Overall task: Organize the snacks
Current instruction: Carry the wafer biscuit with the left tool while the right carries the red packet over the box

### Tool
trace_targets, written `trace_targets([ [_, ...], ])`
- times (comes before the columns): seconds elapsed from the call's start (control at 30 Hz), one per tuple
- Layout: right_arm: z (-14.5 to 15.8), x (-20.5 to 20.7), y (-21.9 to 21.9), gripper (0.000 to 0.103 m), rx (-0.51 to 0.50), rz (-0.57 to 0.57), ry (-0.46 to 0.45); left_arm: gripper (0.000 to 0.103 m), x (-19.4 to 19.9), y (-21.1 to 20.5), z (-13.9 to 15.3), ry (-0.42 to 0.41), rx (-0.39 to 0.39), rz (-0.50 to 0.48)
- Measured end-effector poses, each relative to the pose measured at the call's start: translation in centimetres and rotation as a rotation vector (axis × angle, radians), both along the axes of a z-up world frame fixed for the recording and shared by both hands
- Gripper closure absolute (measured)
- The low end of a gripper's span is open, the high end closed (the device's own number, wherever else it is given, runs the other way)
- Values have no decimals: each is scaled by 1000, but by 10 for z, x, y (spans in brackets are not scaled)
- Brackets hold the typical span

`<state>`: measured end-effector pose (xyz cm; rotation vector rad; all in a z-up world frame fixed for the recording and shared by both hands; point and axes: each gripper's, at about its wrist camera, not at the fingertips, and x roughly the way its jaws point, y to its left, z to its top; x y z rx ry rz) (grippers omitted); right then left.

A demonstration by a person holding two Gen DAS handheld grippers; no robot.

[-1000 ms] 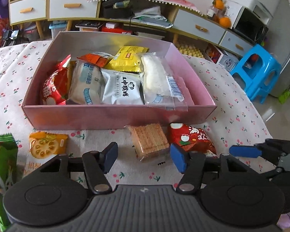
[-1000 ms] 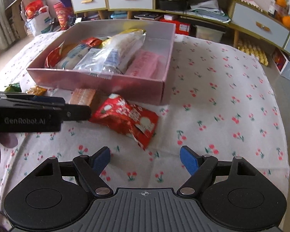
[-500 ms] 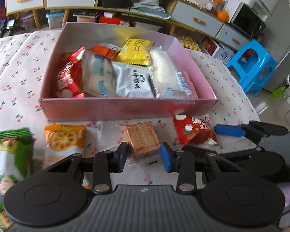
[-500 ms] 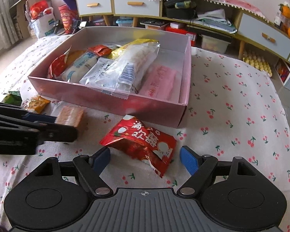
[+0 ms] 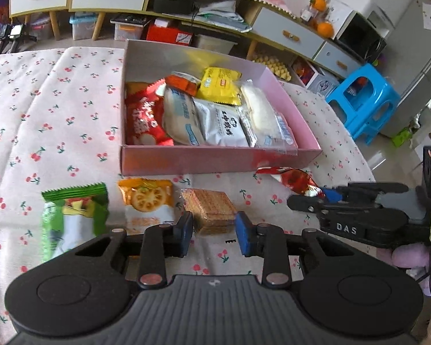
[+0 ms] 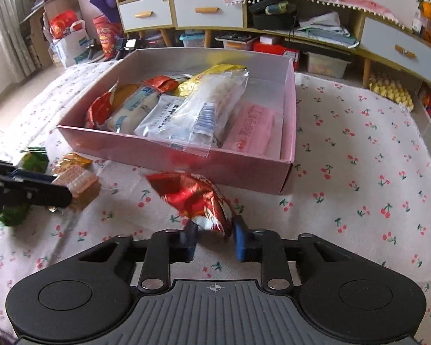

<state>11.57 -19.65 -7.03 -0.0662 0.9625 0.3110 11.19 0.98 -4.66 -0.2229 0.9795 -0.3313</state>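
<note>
Pinching red snack packet [image 6: 199,201] between right gripper [image 6: 214,240] fingers.

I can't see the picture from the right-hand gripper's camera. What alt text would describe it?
The right gripper pinches a crinkled red snack packet just in front of a pink box already filled with wrapped snacks, on a cherry-print tablecloth. At the left edge, the left gripper reaches a wafer pack.
</note>
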Motion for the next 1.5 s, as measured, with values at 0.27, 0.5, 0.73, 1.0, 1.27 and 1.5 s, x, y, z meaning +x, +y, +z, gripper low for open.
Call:
trace_targets([
  [0.27, 13, -13, -4, 103, 50, 23, 8, 74, 3, 13, 13, -28, -39, 30],
  [0.5, 23, -18, -2, 46, 53, 54, -18, 74, 7, 21, 19, -28, -67, 51],
  [0.73, 7, -7, 31, 34, -54, 105, -47, 74, 9, 25, 18, -25, -77, 63],
  [1.0, -4, 11, 58, 40, -40, -9, 9, 74, 13, 33, 20, -23, -88, 75],
  [1.27, 9, 11, 34, 67, 45, -81, 32, 74, 16, 45, 29, -47, -108, 90],
  [1.5, 32, -4, 14, 67, 134, -103, 67, 74, 21, 51, 37, -69, -132, 107],
])
